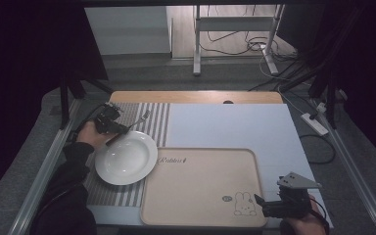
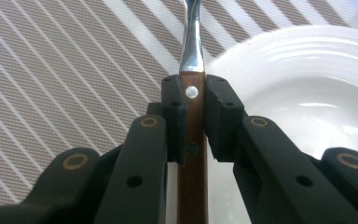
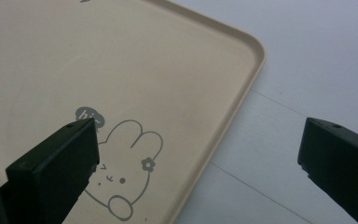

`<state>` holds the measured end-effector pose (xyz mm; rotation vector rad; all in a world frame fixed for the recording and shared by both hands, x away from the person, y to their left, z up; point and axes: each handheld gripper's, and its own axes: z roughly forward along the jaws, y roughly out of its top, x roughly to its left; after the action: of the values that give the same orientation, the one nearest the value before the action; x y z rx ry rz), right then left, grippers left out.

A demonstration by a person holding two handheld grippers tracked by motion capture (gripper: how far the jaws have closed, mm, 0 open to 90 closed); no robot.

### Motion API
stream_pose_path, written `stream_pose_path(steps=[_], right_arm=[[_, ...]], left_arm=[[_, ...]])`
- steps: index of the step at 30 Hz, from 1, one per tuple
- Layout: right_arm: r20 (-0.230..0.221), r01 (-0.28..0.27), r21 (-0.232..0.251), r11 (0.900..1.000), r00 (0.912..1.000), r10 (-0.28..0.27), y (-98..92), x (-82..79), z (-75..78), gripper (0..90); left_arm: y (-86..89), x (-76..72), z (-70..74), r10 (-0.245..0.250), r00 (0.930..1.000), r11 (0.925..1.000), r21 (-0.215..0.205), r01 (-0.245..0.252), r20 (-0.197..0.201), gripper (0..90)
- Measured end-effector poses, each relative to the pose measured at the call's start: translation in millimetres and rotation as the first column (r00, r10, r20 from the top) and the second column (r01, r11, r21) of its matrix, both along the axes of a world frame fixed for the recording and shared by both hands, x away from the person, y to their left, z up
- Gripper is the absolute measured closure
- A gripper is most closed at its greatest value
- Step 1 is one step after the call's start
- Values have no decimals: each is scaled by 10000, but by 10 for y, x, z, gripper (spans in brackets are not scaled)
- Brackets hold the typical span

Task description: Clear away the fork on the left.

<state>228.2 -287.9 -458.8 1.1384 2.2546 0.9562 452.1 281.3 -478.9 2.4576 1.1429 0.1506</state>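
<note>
Left claw [image 1: 111,123] is seen at the far-left rim of the white plate [image 1: 126,157], over the striped placemat [image 1: 154,122]. A fork [image 1: 136,122] is pinched between its pads: in the left gripper view the wooden handle [image 2: 192,140] is clamped by the pads [image 2: 175,112] on both sides, a rivet is visible just at the pad tips, and the steel neck runs on past them. The fork is held clear of the plate, with the tines pointed away from the plate's far rim, over the placemat stripes. The handle end is seen near the plate's far-left edge.

The plate is set on the placemat, its right edge just beside the left rim of the beige tray [image 1: 203,188]. The tray is laid right of the plate on the white surface [image 1: 235,127]; a rabbit drawing [image 1: 245,204] is printed in its near-right corner.

Right claw [image 1: 258,203] is found well right of the plate, at the tray's near-right corner. Its jaws are spread wide with nothing between them; in the right gripper view one jaw is seen over the rabbit drawing [image 3: 121,182], the other over the white surface beyond the tray rim [image 3: 242,93].
</note>
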Motion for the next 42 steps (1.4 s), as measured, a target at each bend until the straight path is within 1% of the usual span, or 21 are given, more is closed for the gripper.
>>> stream_pose_path(steps=[3,6,7,9,11,14,20,24,27,30,32,34,38,41,42], right_arm=[[-9,1,-2,10000,10000,-1,0,1,0,0],[1,1,-3,10000,10000,-1,1,-1,0,0],[6,0,-5,10000,10000,0,1,-1,0,0],[17,-2,-6,10000,10000,2,1,-3,0,0],[31,-7,-4,10000,10000,7,1,-4,1,0],[45,-21,-8,10000,10000,21,1,-6,1,0],[49,-63,-10,10000,10000,63,3,-9,2,0],[92,-88,-40,10000,9999,88,7,-14,2,0],[114,-84,-34,10000,9999,84,8,-19,3,0],[155,-120,-62,9999,9998,121,9,-24,4,0],[161,-136,-71,9999,9998,137,11,-25,4,0],[146,-169,-69,9998,9997,170,12,-27,5,0],[186,-199,-85,9998,9996,200,16,-30,4,0],[167,-223,-92,9997,9996,224,17,-32,4,0],[169,-219,-93,9997,9996,221,17,-32,4,0]], left_arm=[[-34,-90,12,-106,9999,9997,-200,106,31,780],[-81,-187,11,-174,9998,9995,-274,175,28,780],[-99,-220,8,-211,9998,9994,-285,210,-13,780],[-136,-295,7,-214,9998,9996,-158,214,44,780],[-157,-369,2,-229,9997,9995,-214,230,48,780],[-191,-480,-6,-268,9996,9995,-191,269,43,780],[-233,-702,-6,-304,9994,9985,-455,311,144,780],[-293,-833,-20,-324,9995,9986,-410,327,66,780],[-341,-932,-18,-312,9995,9987,-399,315,88,780],[-382,-1028,-8,-311,9994,9977,-591,319,140,780],[-426,-1094,-4,-281,9994,9975,-648,295,216,780],[-485,-1156,0,-272,9994,9969,-733,286,201,780],[-596,-1253,18,-482,9985,9966,-662,499,272,780],[-659,-1321,20,-399,9989,9963,-755,417,251,780],[-677,-1340,16,-438,9988,9962,-743,455,240,780]])
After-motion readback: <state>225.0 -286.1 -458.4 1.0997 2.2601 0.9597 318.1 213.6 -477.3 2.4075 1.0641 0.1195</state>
